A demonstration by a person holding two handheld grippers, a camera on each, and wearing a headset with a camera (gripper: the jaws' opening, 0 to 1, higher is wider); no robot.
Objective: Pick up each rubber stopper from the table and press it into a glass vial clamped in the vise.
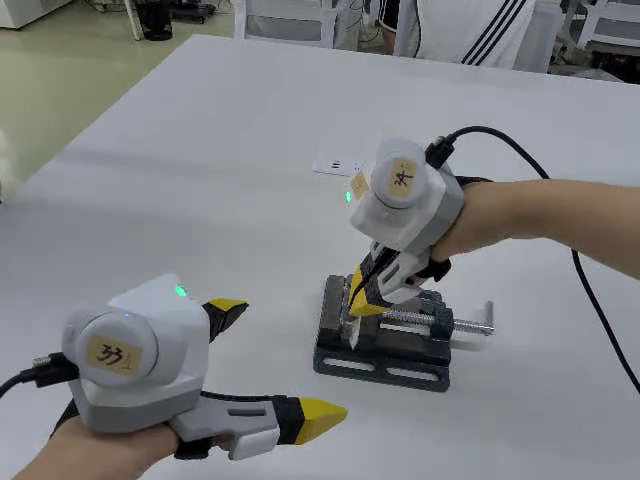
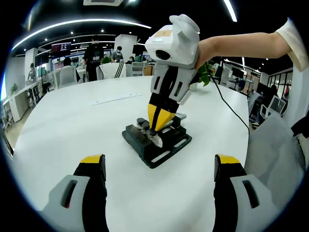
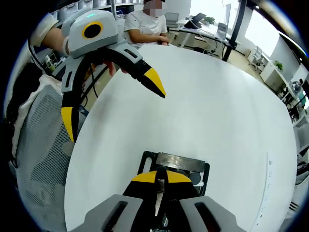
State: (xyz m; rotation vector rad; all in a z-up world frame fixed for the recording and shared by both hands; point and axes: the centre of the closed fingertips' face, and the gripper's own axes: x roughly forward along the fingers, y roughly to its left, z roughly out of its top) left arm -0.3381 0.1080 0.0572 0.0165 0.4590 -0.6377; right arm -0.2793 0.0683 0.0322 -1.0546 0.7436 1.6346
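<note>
A small black vise (image 1: pixel 383 350) stands on the white table (image 1: pixel 200 200), its screw handle pointing right. A pale glass vial (image 1: pixel 351 327) sits in the vise's left end. My right gripper (image 1: pixel 364 302) points down onto it, yellow tips shut together and touching the vial's top; I cannot see anything between them. The left gripper view shows the right gripper (image 2: pixel 157 126) over the vise (image 2: pixel 155 145), with dark round tops (image 2: pixel 141 122) just behind. In its own view, the right gripper (image 3: pixel 159 177) hangs above the vise (image 3: pixel 174 163). My left gripper (image 1: pixel 275 362) is open and holds nothing, near the front left.
A white paper strip (image 1: pixel 335 165) lies on the table beyond the vise. A black cable (image 1: pixel 590 290) trails from the right gripper across the right side. A person (image 1: pixel 470 25) sits at the far edge, with chairs behind. Bare tabletop spreads to the left.
</note>
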